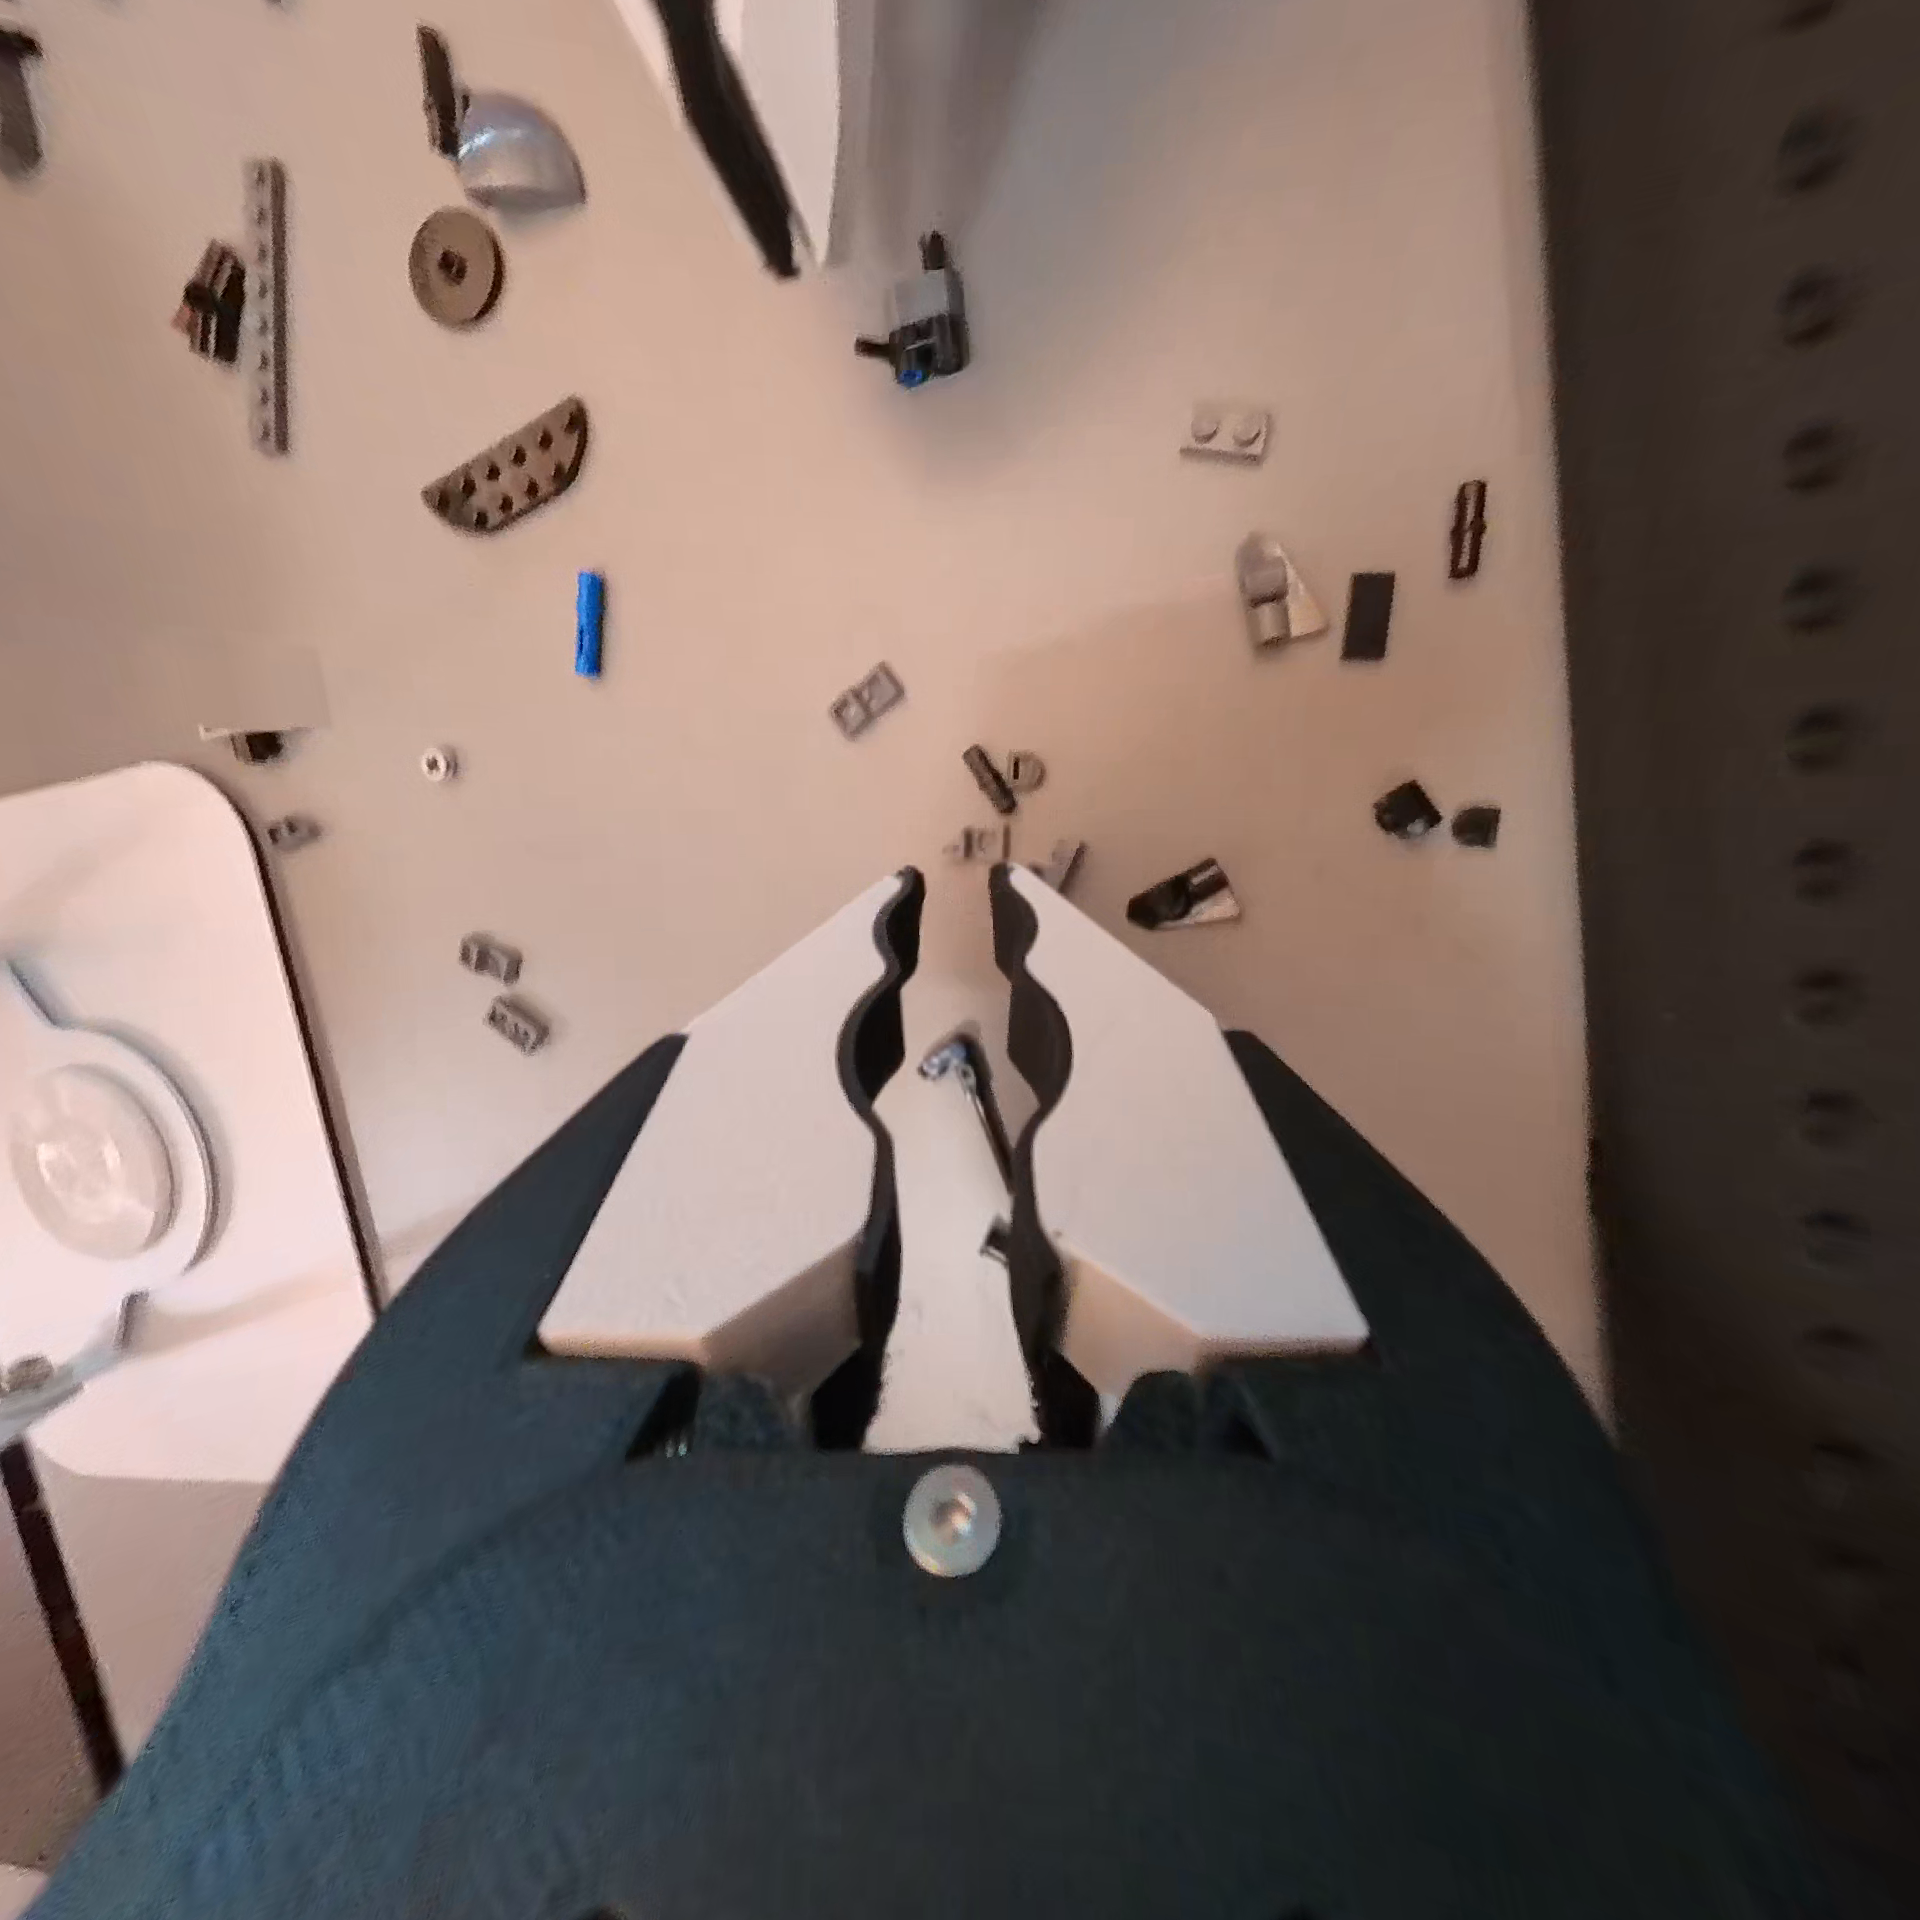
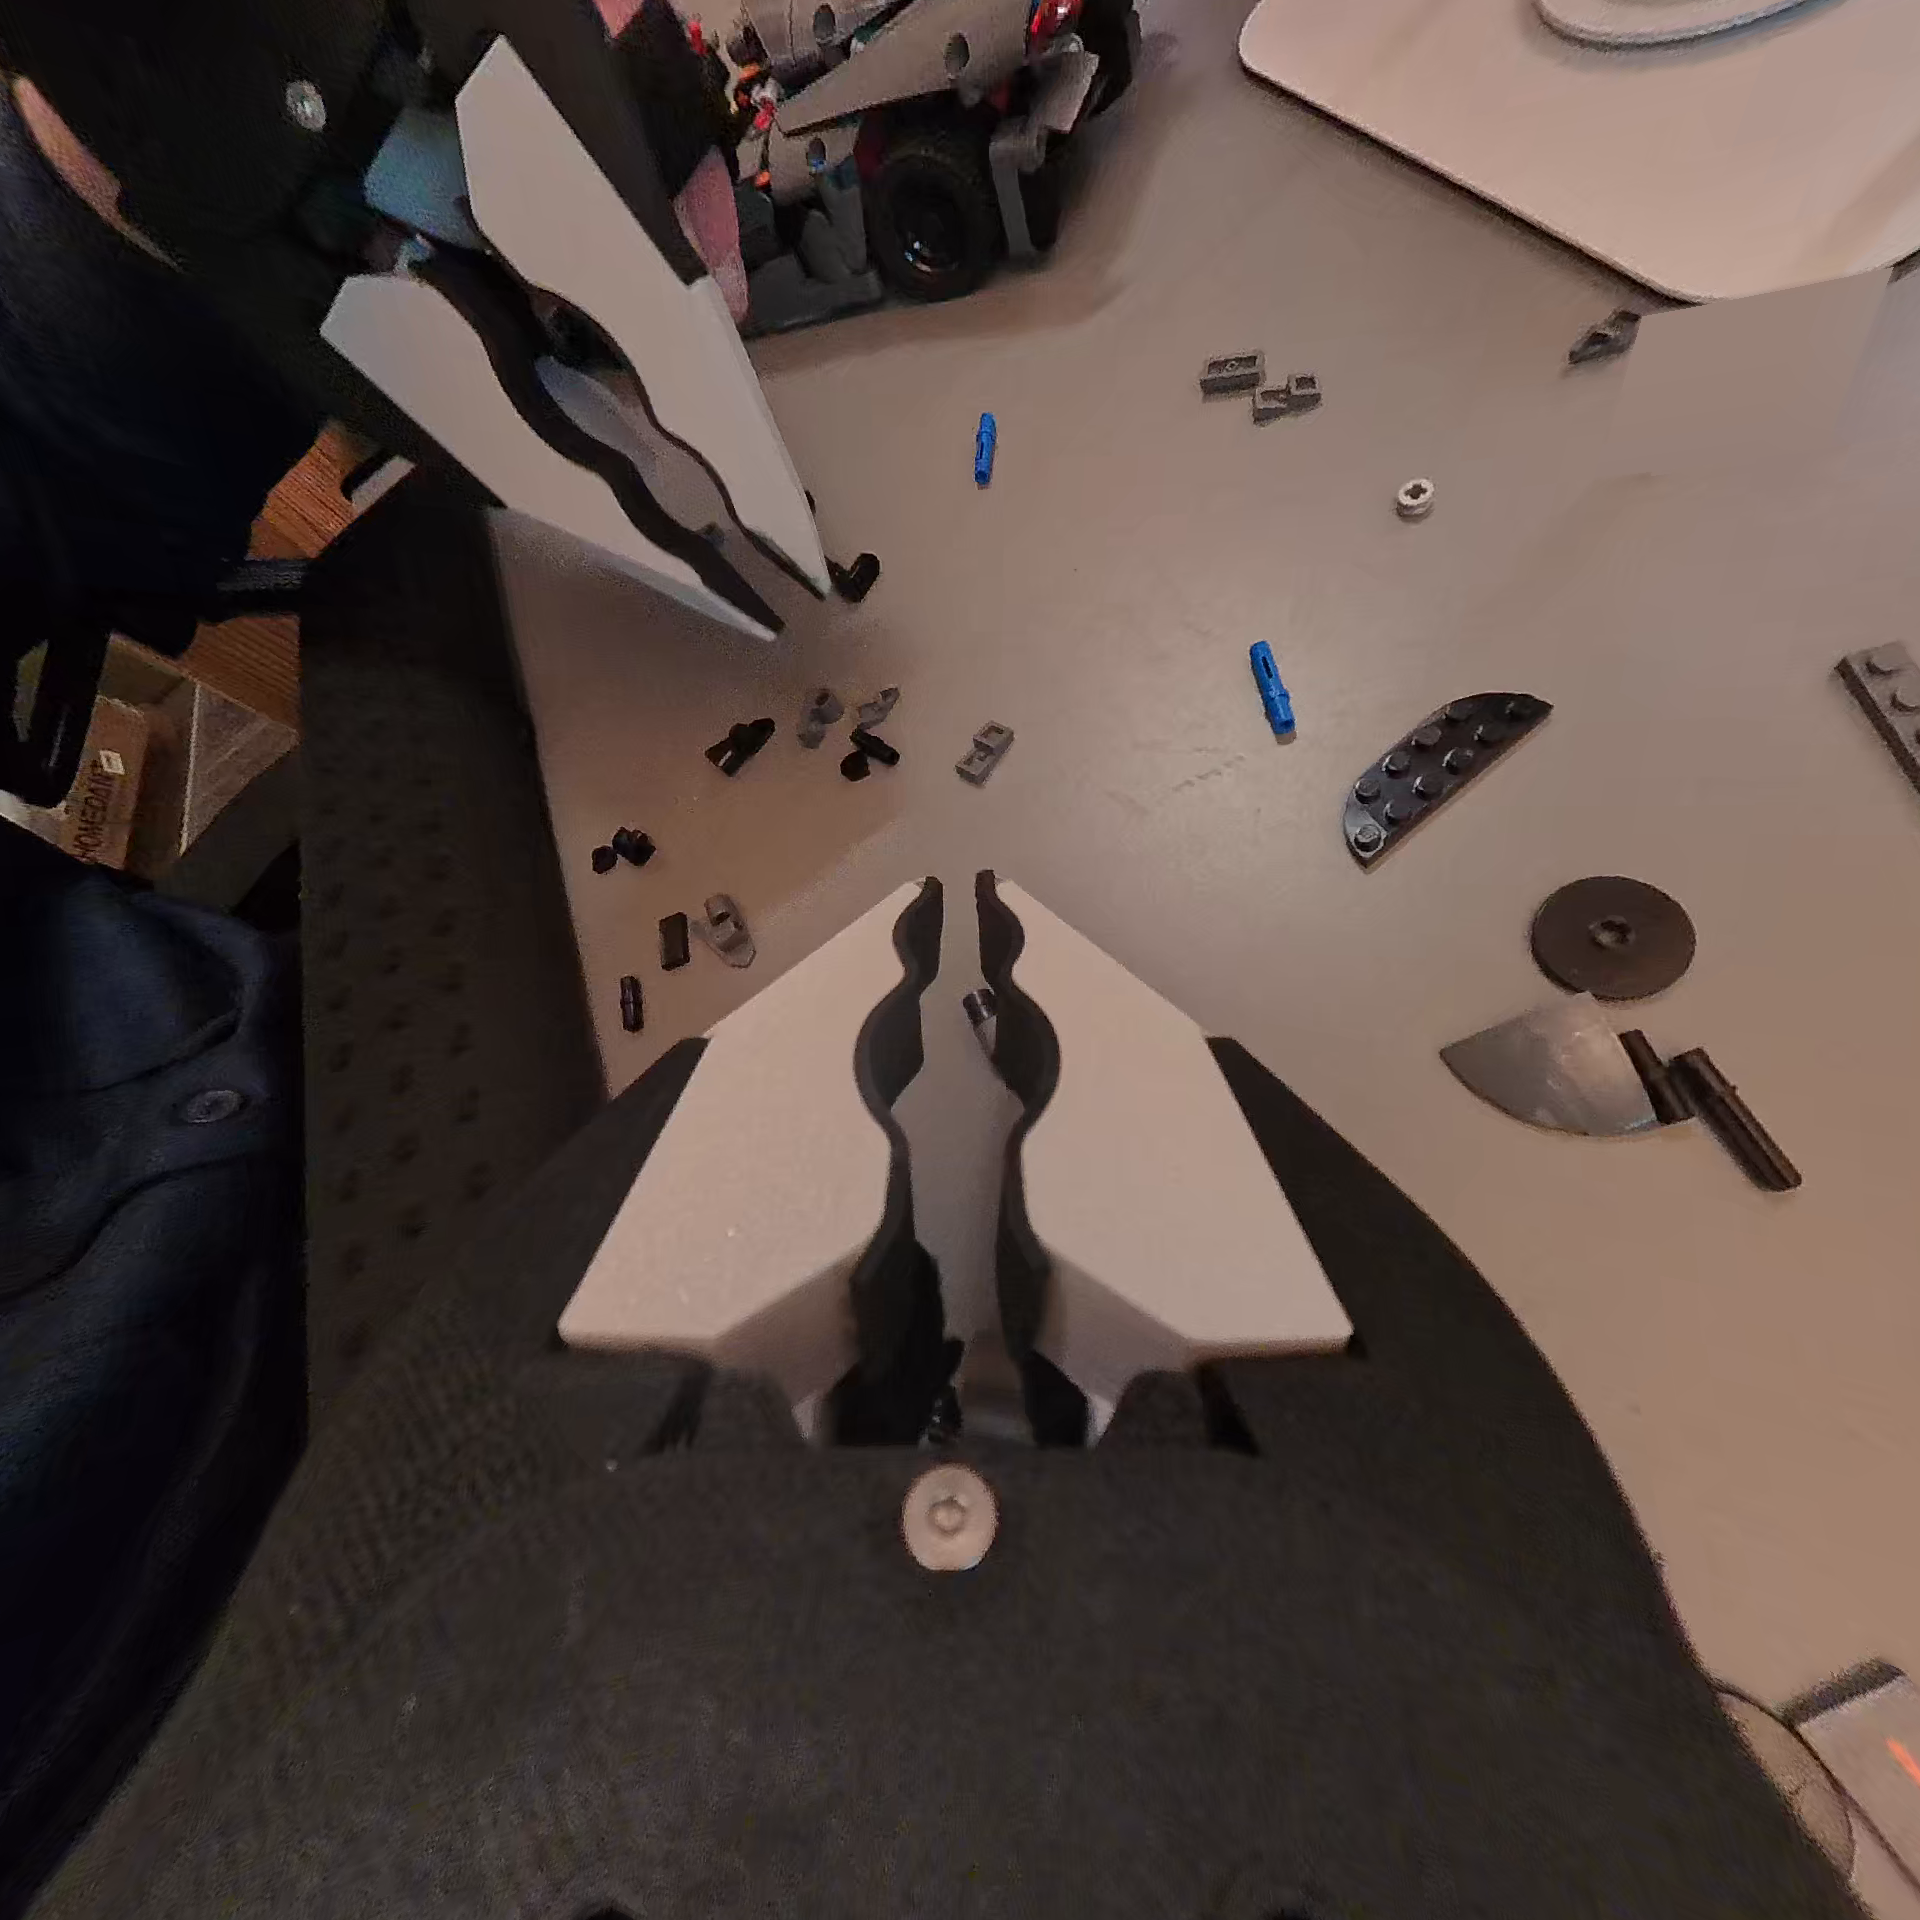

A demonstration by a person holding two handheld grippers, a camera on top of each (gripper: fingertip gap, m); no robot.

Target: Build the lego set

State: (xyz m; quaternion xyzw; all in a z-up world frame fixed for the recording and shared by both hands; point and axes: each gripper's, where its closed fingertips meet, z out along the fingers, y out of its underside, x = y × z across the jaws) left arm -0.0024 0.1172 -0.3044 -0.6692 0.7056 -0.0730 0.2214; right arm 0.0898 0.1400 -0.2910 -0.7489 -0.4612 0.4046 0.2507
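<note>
Grippers low over the table (image 2: 1143, 582), both aimed at loose parts. Nearest, the right gripper (image 2: 958, 883) has its jaws drawn almost together, only a thin slit at the tips, and a small black pin (image 2: 980, 1010) sits against the inner pad of its right finger. The left gripper (image 1: 954, 871) is just as narrow, and a thin rod piece (image 1: 971, 1091) with a grey-blue tip shows in its gap. Whether either part is pinched or just lies on the table underneath, neither view settles. That narrow set suits parts this tiny.

Just beyond the right gripper's tips lies a cluster of black and grey connectors (image 2: 821, 727). The left gripper comes in from the far left with its tips angled down beside another black piece, probably sorting through this pile. A blue pin (image 2: 1270, 686) lies to the right, a second blue pin (image 2: 984, 449) farther off.

On the right side are the bigger pieces: a grey curved shell (image 2: 1548, 1070) with black axles touching it, a black round disc (image 2: 1612, 935) and a dark half-round plate (image 2: 1444, 769). All lie spread apart, likely so each can be picked cleanly.

At the far edge stands the part-built lego vehicle (image 2: 914, 156), wheels on, well apart from both grippers. My read: building is well along, and this moment is part-fetching.
</note>
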